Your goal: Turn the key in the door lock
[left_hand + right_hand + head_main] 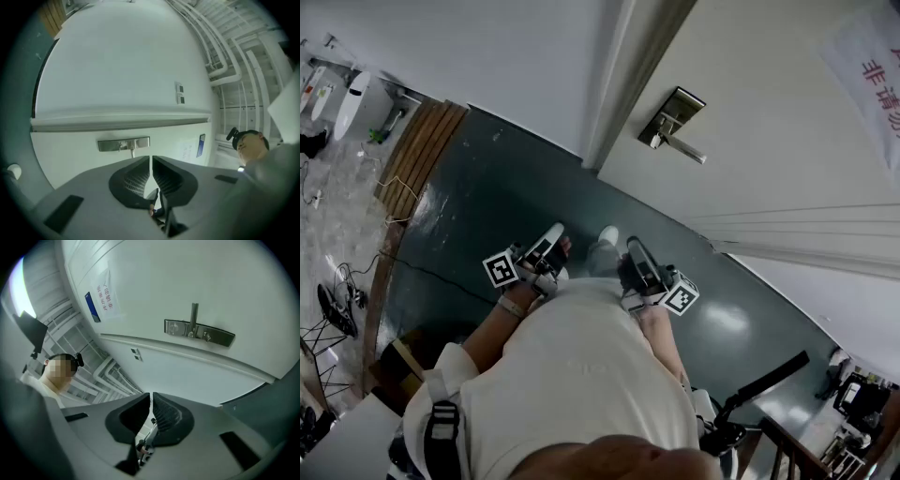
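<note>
My right gripper point(151, 398) has its jaws all but together, with nothing I can name between them; my left gripper point(150, 161) is the same. The door lock point(199, 333) sits well apart, ahead and above. I can't make out a key, so closing in misaligned could knock the lever point(684, 150).

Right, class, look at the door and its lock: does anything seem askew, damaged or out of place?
Nothing stands out. The lock plate sits flat on the door and its lever looks intact. The left gripper and right gripper are short of it, jaws together, holding nothing.
</note>
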Available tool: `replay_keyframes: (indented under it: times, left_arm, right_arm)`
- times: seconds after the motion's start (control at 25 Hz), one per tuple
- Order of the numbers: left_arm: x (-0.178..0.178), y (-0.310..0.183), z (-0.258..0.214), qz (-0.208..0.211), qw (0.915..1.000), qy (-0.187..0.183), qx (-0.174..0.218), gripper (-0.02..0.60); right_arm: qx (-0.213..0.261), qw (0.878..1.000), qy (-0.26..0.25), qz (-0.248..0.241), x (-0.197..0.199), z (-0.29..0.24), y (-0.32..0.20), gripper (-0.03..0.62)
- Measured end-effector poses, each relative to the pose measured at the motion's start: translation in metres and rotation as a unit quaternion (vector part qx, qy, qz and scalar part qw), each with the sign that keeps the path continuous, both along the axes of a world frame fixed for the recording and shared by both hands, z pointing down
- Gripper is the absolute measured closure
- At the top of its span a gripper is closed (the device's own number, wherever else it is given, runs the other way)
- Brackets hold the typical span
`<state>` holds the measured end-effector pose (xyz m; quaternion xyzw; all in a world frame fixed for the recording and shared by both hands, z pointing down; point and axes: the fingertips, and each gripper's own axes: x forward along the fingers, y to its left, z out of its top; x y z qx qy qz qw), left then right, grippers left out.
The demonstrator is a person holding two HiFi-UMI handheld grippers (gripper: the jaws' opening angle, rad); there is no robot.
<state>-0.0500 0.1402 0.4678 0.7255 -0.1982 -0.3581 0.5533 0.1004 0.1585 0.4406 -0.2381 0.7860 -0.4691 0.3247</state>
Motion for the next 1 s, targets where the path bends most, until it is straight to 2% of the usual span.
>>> replay_keyframes:
  times: [0.2, 0.36, 0.52, 0.64, 0.84, 0.92, 1.0]
  left_arm:
    - [0.035, -0.067, -0.010, -0.025, 0.9995, -0.016, 0.013, 0.574]
    - [0.062, -0.109, -0.019, -0.031, 0.9992, -0.024, 0.013, 0.574]
    - [0.078, -0.132, -0.026, -0.033, 0.9991, -0.025, 0.014, 0.574]
    - [0.076, -0.139, -0.024, -0.029, 0.9992, -0.028, 0.000, 0.574]
    - [0.056, -0.137, -0.027, 0.001, 0.9996, -0.026, -0.007, 0.574]
    - [0.057, -0.162, -0.026, 0.019, 0.9994, -0.027, -0.008, 0.574]
    - [0.057, -0.187, -0.022, 0.031, 0.9991, -0.025, -0.014, 0.574]
  right_arm:
    - [0.012, 0.999, 0.042, -0.008, 0.037, -0.003, -0.071, 0.557]
    - [0.014, 0.999, 0.039, -0.019, 0.059, -0.007, -0.118, 0.557]
    - [0.020, 0.997, 0.071, -0.023, 0.067, -0.007, -0.145, 0.557]
    - [0.016, 0.996, 0.087, -0.023, 0.061, -0.007, -0.152, 0.557]
    - [-0.003, 0.995, 0.091, 0.031, 0.051, -0.008, -0.144, 0.557]
    - [-0.003, 0.990, 0.122, 0.064, 0.056, -0.006, -0.170, 0.557]
    - [0.000, 0.979, 0.178, 0.100, 0.063, 0.001, -0.195, 0.557]
